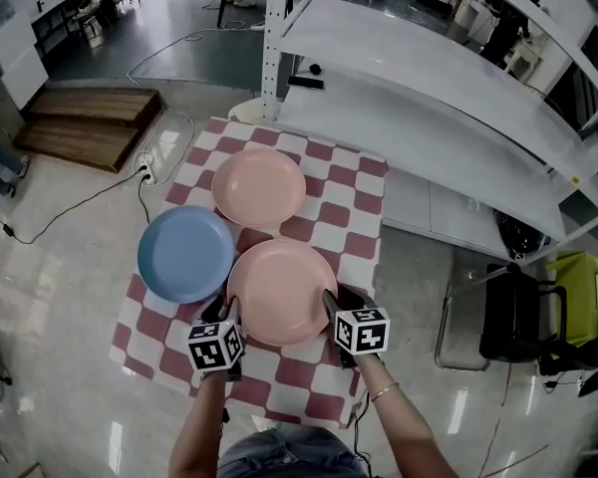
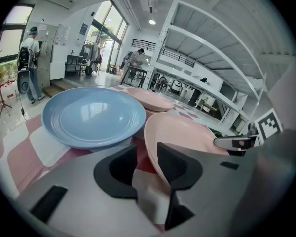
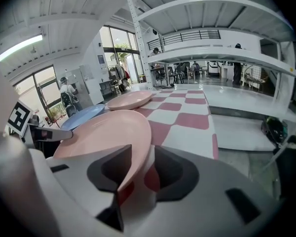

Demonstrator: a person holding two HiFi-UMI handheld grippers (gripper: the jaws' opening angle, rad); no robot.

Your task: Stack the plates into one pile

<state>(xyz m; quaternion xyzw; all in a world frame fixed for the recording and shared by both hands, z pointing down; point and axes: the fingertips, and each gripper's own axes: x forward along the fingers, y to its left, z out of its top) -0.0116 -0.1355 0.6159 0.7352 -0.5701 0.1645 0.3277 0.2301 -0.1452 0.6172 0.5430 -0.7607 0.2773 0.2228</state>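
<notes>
Three plates lie on the red-and-white checked cloth. The near pink plate sits between my two grippers. My left gripper is at its left near rim and my right gripper at its right near rim. In the left gripper view that pink plate's rim runs between the jaws of the left gripper, which stand apart, open. In the right gripper view the same plate's rim lies loosely between the right gripper's open jaws. The blue plate lies left, the second pink plate farther back.
White metal shelving stands close along the table's right and far side. A folding chair and a yellow-green bag are on the floor at right. Wooden pallets and cables lie at left.
</notes>
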